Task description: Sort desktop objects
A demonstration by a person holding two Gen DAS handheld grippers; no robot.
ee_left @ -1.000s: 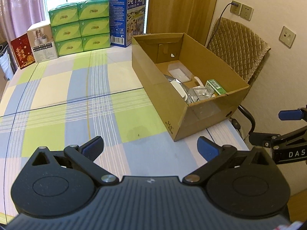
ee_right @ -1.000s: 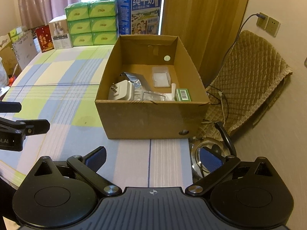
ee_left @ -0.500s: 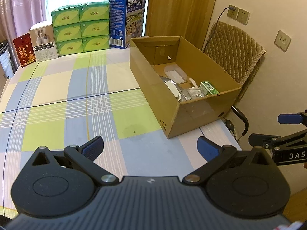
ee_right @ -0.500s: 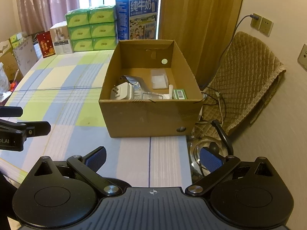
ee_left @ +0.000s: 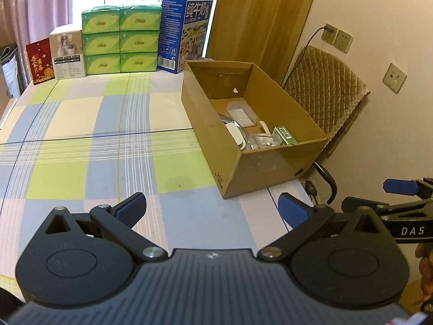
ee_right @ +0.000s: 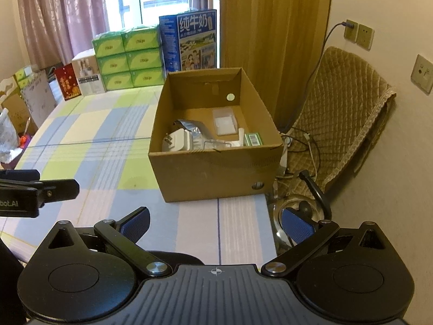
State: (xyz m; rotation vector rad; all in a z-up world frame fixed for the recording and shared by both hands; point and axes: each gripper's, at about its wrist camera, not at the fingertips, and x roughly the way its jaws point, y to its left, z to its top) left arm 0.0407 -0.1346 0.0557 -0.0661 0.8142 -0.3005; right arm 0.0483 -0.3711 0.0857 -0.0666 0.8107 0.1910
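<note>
Both the left gripper (ee_left: 212, 211) and right gripper (ee_right: 215, 224) were held apart and empty. The sorted items lay inside the cardboard box (ee_right: 216, 168) at the table's far right edge, where a nudge could tip it off.

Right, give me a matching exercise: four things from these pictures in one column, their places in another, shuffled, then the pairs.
Things:
1. green packet
2. white charger
3. milk carton
4. quilted chair

Places:
A. table's far edge, beside the green tissue packs
B. in the cardboard box, near right corner
C. off the table, by the wall
D. in the box, near left corner

Pairs: 1-B, 2-D, 3-A, 4-C
</note>
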